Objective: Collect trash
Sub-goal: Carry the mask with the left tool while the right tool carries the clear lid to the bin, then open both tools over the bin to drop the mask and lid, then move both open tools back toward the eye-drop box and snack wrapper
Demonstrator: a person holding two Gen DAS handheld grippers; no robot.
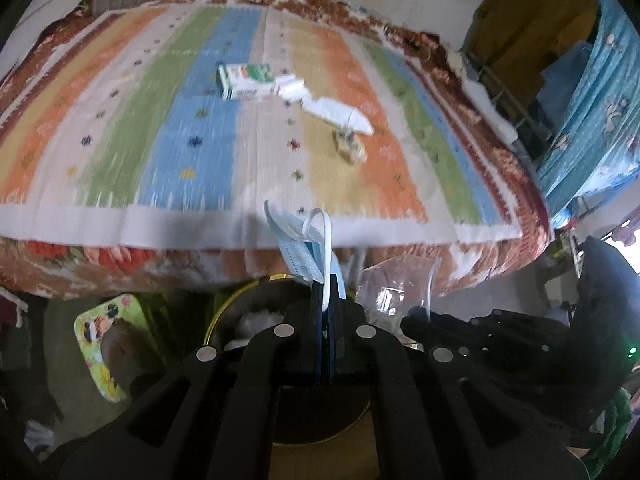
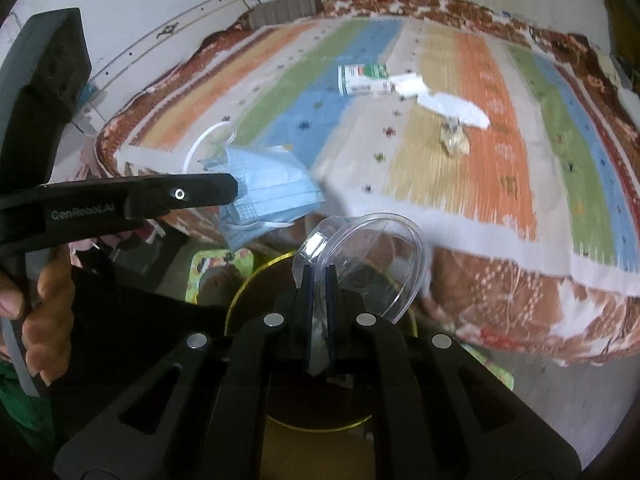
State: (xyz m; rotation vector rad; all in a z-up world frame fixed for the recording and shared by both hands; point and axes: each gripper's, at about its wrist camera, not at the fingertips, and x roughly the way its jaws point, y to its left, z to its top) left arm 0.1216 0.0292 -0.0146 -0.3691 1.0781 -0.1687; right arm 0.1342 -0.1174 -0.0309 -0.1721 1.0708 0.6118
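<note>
My left gripper (image 1: 325,280) is shut on a blue face mask (image 1: 298,246) and holds it past the bed's front edge, above a dark round bin (image 1: 256,308) with a yellow rim. The mask also shows in the right wrist view (image 2: 272,196), held by the left gripper (image 2: 232,188). My right gripper (image 2: 319,270) is shut on the rim of a clear plastic cup (image 2: 372,256), over the same bin (image 2: 256,280). On the striped bedspread (image 1: 120,132) lie a green and white box (image 1: 246,80), white paper (image 1: 336,110) and a small crumpled wrapper (image 1: 348,144).
The bed fills the far half of both views, with a wall behind. A green cartoon-print stool (image 1: 104,344) stands on the floor left of the bin. A blue curtain (image 1: 600,120) hangs at the right by a doorway.
</note>
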